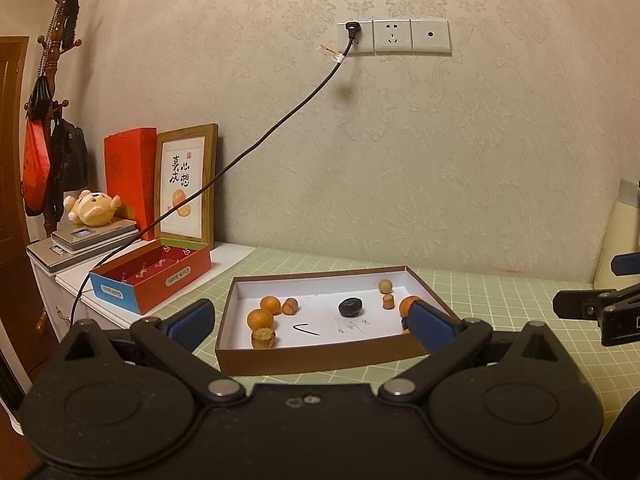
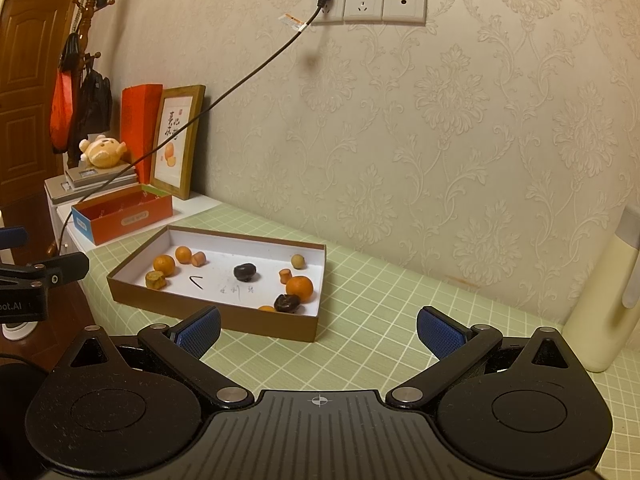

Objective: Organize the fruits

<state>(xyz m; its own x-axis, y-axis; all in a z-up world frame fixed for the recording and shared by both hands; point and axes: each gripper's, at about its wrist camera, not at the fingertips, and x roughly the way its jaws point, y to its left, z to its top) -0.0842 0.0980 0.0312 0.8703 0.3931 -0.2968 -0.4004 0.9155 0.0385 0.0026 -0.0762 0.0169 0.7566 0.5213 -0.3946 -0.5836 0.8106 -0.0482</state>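
A shallow brown box with a white floor sits on the green grid mat. It holds several small fruits: oranges, brownish pieces, a dark fruit in the middle and another dark one near the front right corner. My left gripper is open and empty, just in front of the box. My right gripper is open and empty, in front of the box's right corner.
An open red and blue box stands left of the brown box. A framed picture, a red bag and a plush toy stand behind it. A cable hangs from the wall socket. A cream bottle stands at right.
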